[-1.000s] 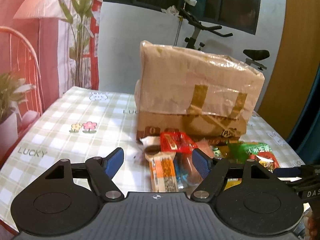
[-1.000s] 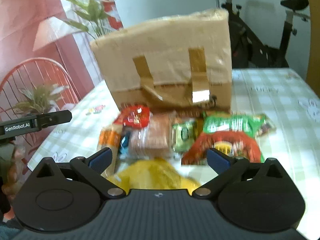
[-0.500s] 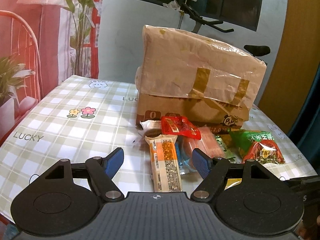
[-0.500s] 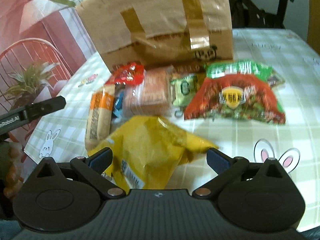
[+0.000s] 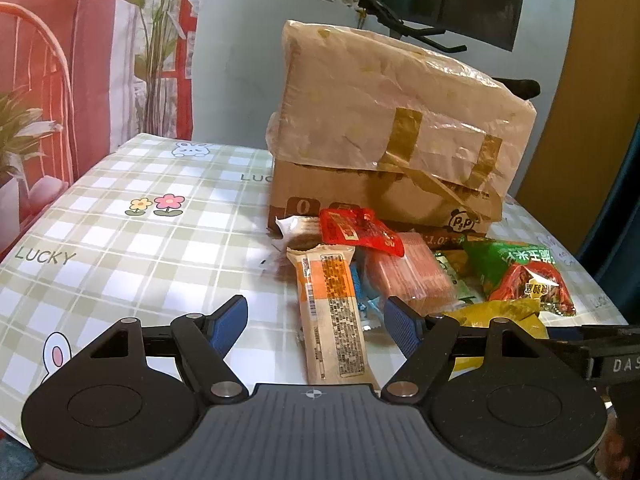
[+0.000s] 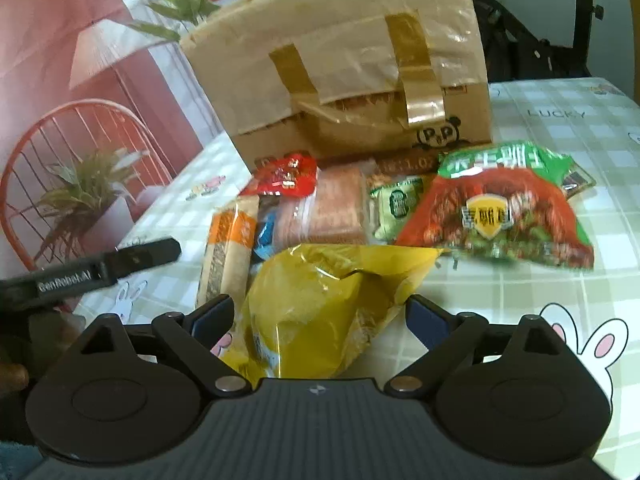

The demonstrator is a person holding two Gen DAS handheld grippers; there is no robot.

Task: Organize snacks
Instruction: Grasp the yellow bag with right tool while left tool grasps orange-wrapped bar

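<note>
Several snack packs lie in front of a taped cardboard box [image 5: 392, 152] [image 6: 344, 68]. A long orange-and-beige bar [image 5: 334, 308] [image 6: 230, 256] lies between the open fingers of my left gripper [image 5: 316, 320]. A yellow bag [image 6: 324, 304] [image 5: 500, 316] lies between the open fingers of my right gripper [image 6: 320, 316]. Behind are a small red pack [image 5: 358, 230] [image 6: 286, 176], a pink wafer pack [image 5: 408, 272] [image 6: 324, 212], a small green pack [image 6: 396, 204], and a red-and-green bag [image 6: 500, 216] [image 5: 524, 276].
The table [image 5: 120, 232] has a green checked cloth with bunny and flower prints. A red wire chair with a potted plant [image 6: 80, 196] stands beyond its left edge. An exercise bike [image 6: 532, 40] stands behind the box. The left gripper's side arm [image 6: 104, 268] shows in the right wrist view.
Both grippers have moved forward and down toward the snacks. The bar now lies between the left fingers and the yellow bag between the right fingers. Both stayed open.
</note>
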